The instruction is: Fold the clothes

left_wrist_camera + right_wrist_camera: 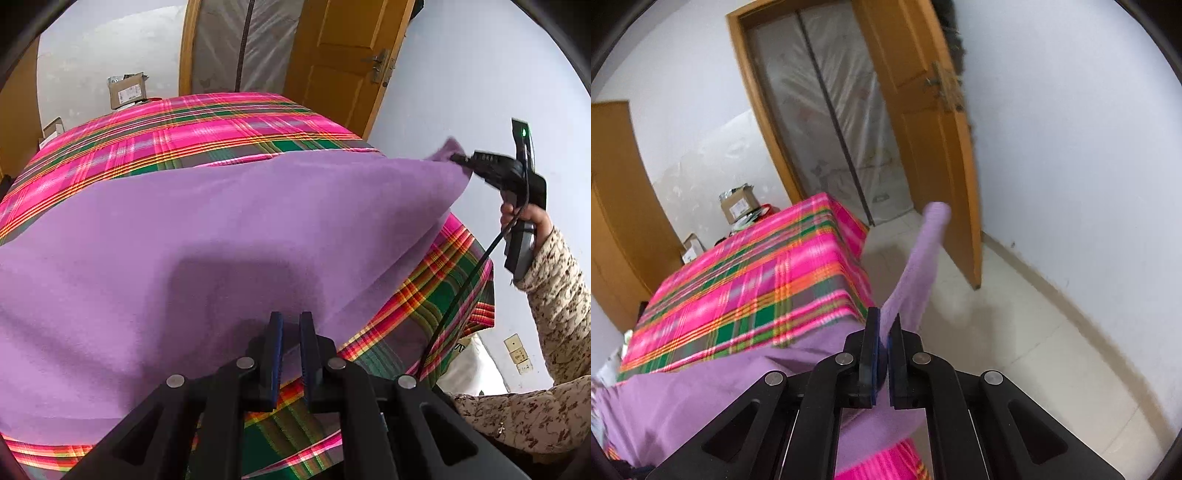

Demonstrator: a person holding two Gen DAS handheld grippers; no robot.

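A purple cloth (184, 236) lies spread over a table covered with a pink, green and orange plaid tablecloth (207, 122). The cloth covers the near part of the tabletop, and the far part of the plaid shows bare.

The left gripper (291, 325) sits at the near edge of the cloth. Its jaws stand narrow, with a fold of the purple fabric running up between them; the pads seem to pinch it, though the dark shadow there makes the contact hard to confirm.

The right gripper (884, 323) has its jaws closed tight on a corner of the same cloth. From its own camera, a strip of purple fabric rises out from between the blue pads and points away toward the floor (1034, 332) and the open wooden door (923, 129). Seen from the left wrist, that corner is lifted off the table at the far right, so the cloth's right edge slopes up from the tabletop to the gripper. A hand (524, 221) in a patterned sleeve (554, 273) holds the right gripper's handle, and a black cable (461, 284) hangs down from it.

Cardboard boxes (738, 205) sit beyond the table's far left side, by the wall.
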